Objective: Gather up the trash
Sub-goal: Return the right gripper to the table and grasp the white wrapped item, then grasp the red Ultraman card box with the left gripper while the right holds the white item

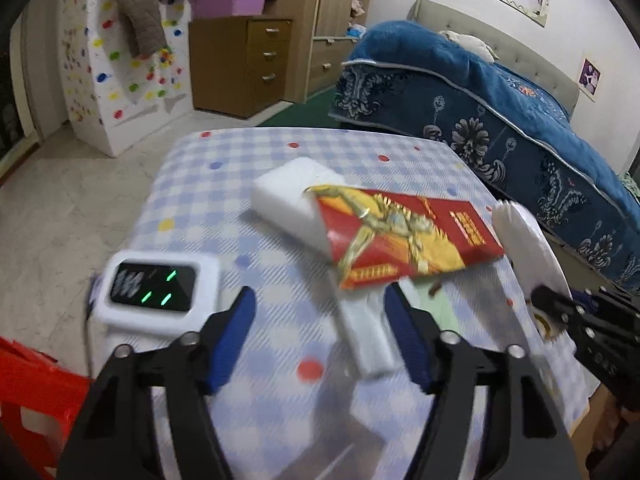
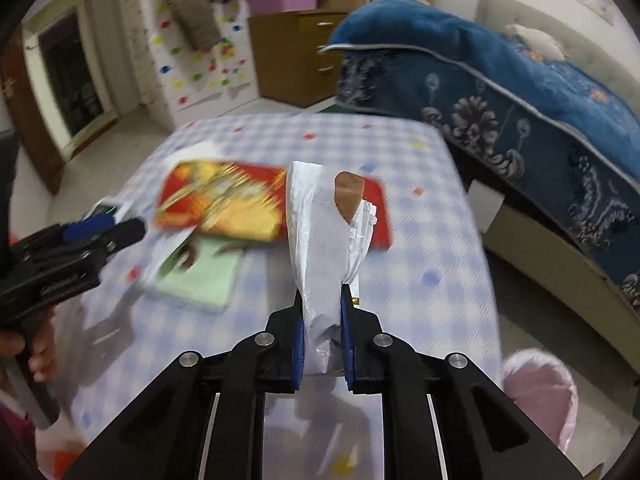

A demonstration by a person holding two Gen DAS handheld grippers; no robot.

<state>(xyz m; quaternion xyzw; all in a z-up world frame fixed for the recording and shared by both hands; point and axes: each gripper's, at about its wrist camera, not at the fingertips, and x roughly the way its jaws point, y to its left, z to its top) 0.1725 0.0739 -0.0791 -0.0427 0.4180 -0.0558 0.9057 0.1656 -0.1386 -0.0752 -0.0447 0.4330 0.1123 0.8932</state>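
Observation:
My right gripper is shut on a white plastic bag and holds it upright above the table; the bag also shows at the right of the left wrist view. My left gripper is open and empty above the checked tablecloth. Ahead of it lie a red and gold packet, a white foam block and a small white box. In the right wrist view the red packet and a green pad lie left of the bag.
A white device with green lights sits at the table's left. A red stool stands at the lower left. A pink-lined bin stands on the floor at the table's right. A blue-covered bed is behind.

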